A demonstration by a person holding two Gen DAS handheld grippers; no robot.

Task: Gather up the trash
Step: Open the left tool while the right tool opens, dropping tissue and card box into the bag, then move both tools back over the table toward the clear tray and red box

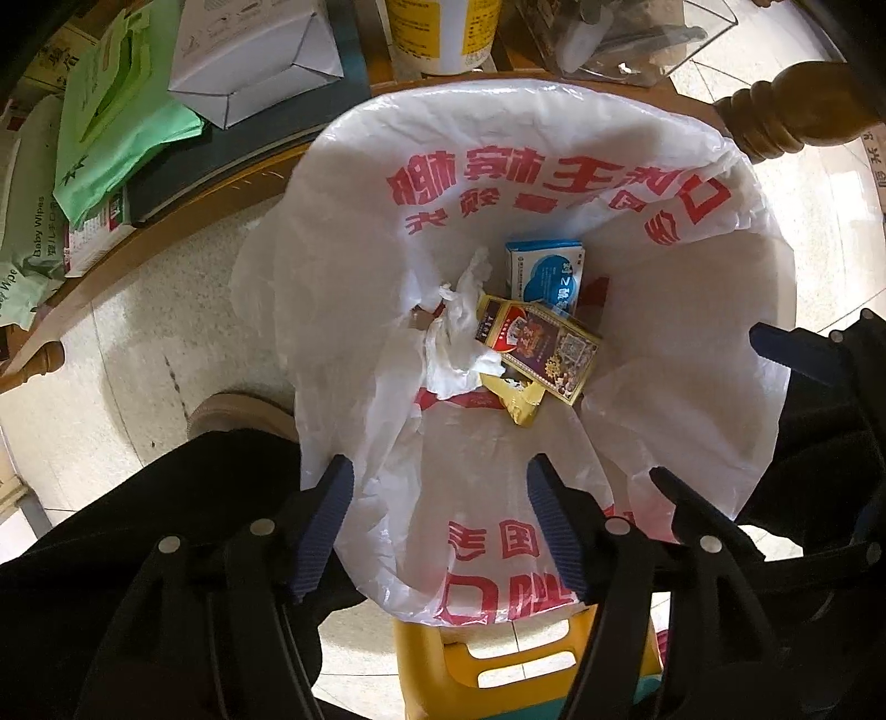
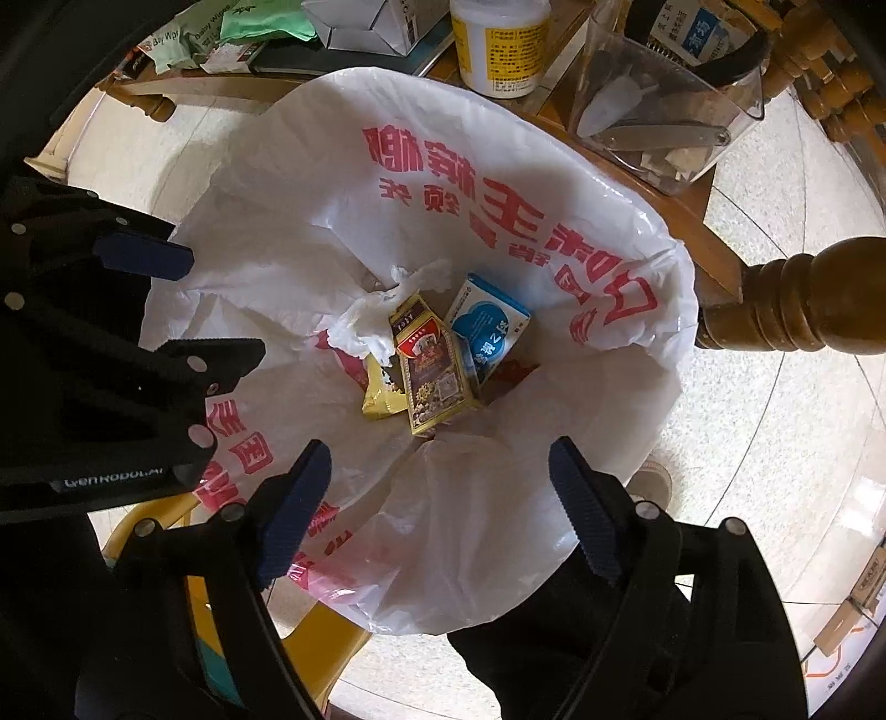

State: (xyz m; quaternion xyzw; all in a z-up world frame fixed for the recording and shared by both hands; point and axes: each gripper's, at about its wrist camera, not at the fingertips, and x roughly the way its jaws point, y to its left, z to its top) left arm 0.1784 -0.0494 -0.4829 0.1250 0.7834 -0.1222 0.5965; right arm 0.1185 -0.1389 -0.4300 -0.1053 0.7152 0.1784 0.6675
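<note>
A bin lined with a white plastic bag (image 1: pixel 692 421) printed in red sits on the floor, and shows in the right wrist view (image 2: pixel 498 526) too. Inside lie a blue-and-white box (image 1: pixel 545 271) (image 2: pixel 490 327), a gold-and-purple carton (image 1: pixel 545 346) (image 2: pixel 434 376), a gold wrapper (image 1: pixel 518 401) (image 2: pixel 382 396) and crumpled white tissue (image 1: pixel 457 338) (image 2: pixel 368 321). My left gripper (image 1: pixel 440 498) is open and empty above the bin's near rim. My right gripper (image 2: pixel 440 482) is open and empty above the bin. Each gripper shows at the other view's edge.
A low wooden table (image 1: pixel 183 221) holds a green bag (image 1: pixel 105 122), a white box (image 1: pixel 249 55), baby wipes (image 1: pixel 30 221), a yellow-labelled jar (image 2: pixel 501 44) and a clear container (image 2: pixel 670 105). A turned wooden leg (image 2: pixel 792 299) stands right. A yellow stool (image 1: pixel 498 664) sits near.
</note>
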